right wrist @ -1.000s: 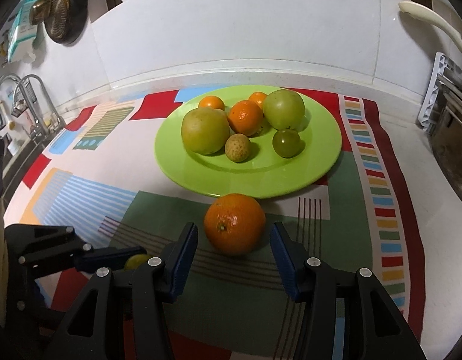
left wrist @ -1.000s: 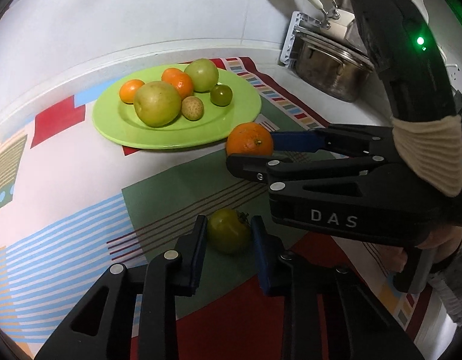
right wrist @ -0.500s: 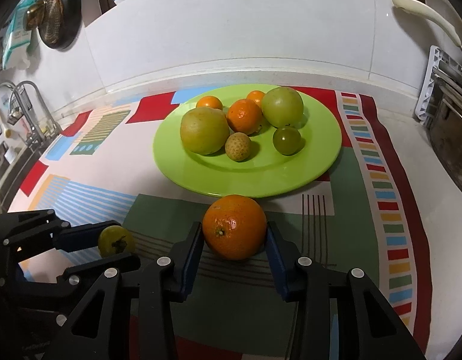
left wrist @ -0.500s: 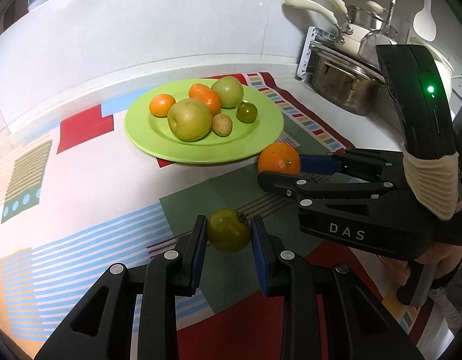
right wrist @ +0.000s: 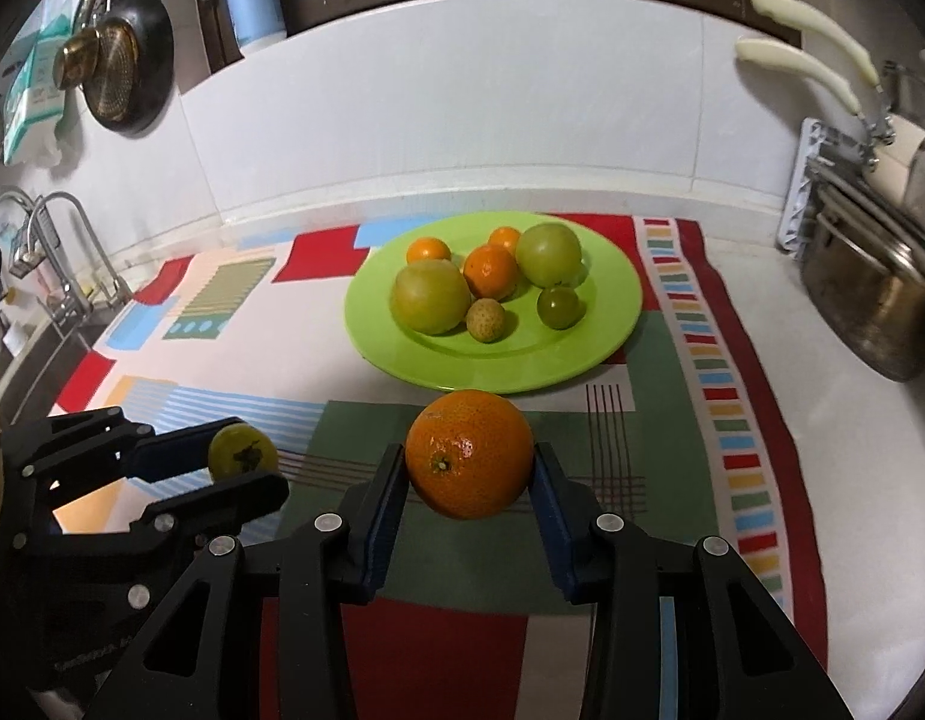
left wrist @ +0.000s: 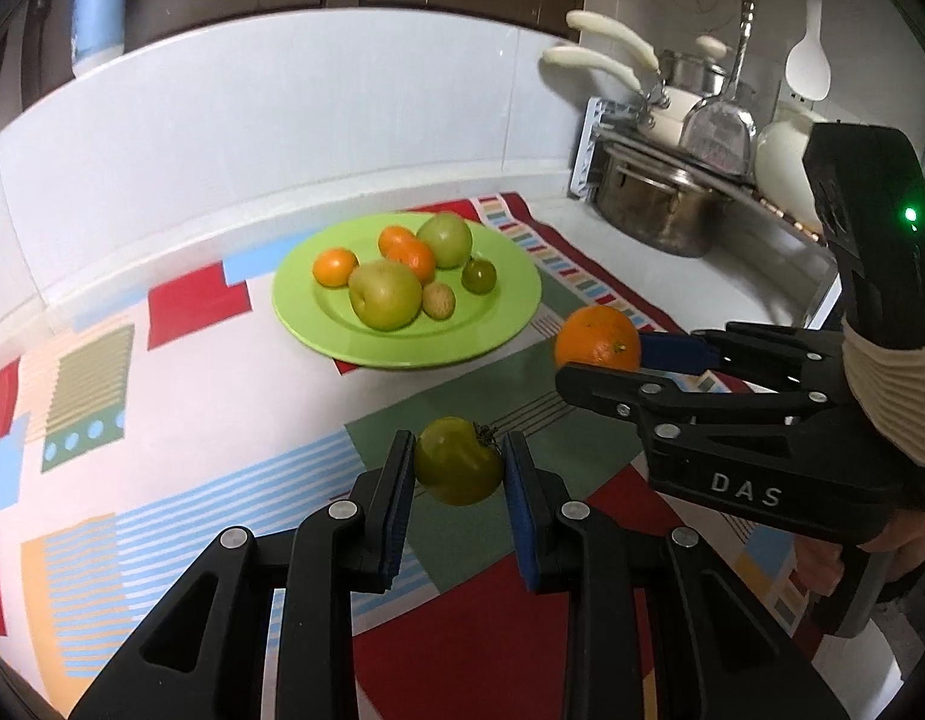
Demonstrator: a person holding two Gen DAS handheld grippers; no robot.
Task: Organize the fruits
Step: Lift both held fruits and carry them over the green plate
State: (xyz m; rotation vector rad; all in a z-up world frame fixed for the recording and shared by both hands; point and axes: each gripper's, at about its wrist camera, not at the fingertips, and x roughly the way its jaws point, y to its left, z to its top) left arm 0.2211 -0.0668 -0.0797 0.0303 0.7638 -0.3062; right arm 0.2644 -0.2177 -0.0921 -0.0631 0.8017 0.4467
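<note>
My left gripper [left wrist: 458, 463] is shut on a green tomato [left wrist: 458, 461] and holds it above the patterned mat. My right gripper [right wrist: 469, 465] is shut on a large orange [right wrist: 469, 453] and holds it above the mat, just in front of the green plate [right wrist: 606, 333]. The plate [left wrist: 504, 330] carries several fruits: a big green pear-like fruit [right wrist: 431, 295], small oranges, a green apple [right wrist: 548, 254], a small green tomato and a lychee. The right gripper with the orange [left wrist: 597, 338] shows in the left wrist view; the left gripper with the tomato [right wrist: 242, 451] shows in the right wrist view.
A colourful mat [right wrist: 690, 420] covers the white counter. A steel pot and dish rack [left wrist: 657, 210] stand at the back right. A sink with tap [right wrist: 54, 252] lies at the left. A white tiled wall runs behind the plate.
Both grippers closed on their fruit and lifted: the left on the green tomato, the right on the orange. Both pulled up and back from the mat.
</note>
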